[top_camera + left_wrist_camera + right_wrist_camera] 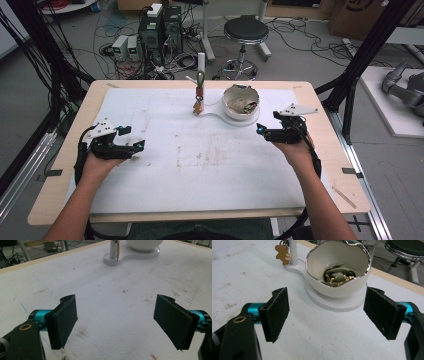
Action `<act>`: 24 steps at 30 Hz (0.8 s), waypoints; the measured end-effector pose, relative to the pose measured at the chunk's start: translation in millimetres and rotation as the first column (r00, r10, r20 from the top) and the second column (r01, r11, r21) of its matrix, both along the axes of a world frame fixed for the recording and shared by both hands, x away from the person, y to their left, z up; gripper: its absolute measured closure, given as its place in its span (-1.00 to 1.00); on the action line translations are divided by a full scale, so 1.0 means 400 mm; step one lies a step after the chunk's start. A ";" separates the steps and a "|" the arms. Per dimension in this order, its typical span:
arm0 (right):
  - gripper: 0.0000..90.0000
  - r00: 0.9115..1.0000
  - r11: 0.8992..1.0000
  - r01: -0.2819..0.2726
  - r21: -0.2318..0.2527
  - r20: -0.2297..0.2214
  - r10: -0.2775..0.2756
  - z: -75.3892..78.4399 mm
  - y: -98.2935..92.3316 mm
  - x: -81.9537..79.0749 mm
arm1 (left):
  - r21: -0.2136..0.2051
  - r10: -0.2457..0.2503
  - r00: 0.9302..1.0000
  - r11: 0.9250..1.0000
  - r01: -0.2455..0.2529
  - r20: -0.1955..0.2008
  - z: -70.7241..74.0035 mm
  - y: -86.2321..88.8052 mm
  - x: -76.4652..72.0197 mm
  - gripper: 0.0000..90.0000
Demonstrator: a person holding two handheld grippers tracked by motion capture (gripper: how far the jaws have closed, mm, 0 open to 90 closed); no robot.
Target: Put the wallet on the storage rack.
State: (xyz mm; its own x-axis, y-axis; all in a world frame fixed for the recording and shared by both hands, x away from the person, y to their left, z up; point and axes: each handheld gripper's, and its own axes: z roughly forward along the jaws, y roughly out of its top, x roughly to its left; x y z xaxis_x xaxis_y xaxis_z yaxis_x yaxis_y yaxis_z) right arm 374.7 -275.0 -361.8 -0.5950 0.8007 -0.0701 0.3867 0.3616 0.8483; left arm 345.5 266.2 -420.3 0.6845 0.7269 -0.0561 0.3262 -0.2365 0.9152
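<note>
A white bowl with a jagged gold rim stands on a white base at the table's far middle; in the right gripper view the bowl holds gold jewellery. A white post on the same base carries a hanging brown bear charm. My right gripper is open just right of the bowl, its jaws wide apart with nothing between them. My left gripper is open over the white mat at the left, empty.
A stained white mat covers most of the wooden table. Beyond the far edge stand a black stool, computer boxes and loose cables. Black frame posts rise at both sides.
</note>
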 end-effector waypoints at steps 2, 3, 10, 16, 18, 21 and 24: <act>-0.53 1.000 1.000 0.006 0.019 0.010 -0.006 -0.020 -0.012 -0.012 | -0.001 0.002 1.000 1.000 -0.002 -0.001 0.000 -0.001 0.000 -0.58; -0.53 1.000 1.000 0.008 0.030 0.011 -0.009 -0.028 -0.016 -0.016 | -0.004 0.004 1.000 1.000 -0.004 -0.001 0.000 -0.003 0.000 -0.58; -0.53 1.000 0.998 0.017 0.068 -0.003 -0.017 -0.103 -0.048 -0.034 | -0.001 0.005 1.000 1.000 -0.005 -0.007 -0.010 -0.017 -0.004 -0.58; -0.53 1.000 0.997 0.028 0.078 0.009 -0.029 -0.116 -0.066 -0.045 | 0.009 -0.005 1.000 1.000 0.005 -0.011 -0.016 -0.029 0.003 -0.58; -0.53 0.999 0.996 0.038 0.075 -0.004 -0.038 -0.119 -0.066 -0.044 | 0.006 -0.001 1.000 1.000 0.001 -0.010 -0.017 -0.028 0.005 -0.58; -0.53 0.999 0.997 0.038 0.062 -0.014 -0.038 -0.123 -0.061 -0.043 | 0.005 0.003 1.000 1.000 -0.003 -0.011 -0.018 -0.024 0.005 -0.58; -0.53 1.000 0.998 0.031 0.053 -0.008 -0.030 -0.122 -0.056 -0.045 | -0.003 0.006 1.000 1.000 -0.006 -0.005 -0.015 -0.021 0.003 -0.58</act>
State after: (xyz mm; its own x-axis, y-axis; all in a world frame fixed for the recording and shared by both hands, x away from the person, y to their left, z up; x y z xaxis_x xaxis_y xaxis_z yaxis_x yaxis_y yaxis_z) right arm 356.7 -297.6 -410.5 -0.5704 0.8210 -0.0231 0.4027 0.3041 0.8633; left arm 346.9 257.7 -426.4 0.6801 0.7305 -0.0620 0.3323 -0.2318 0.9143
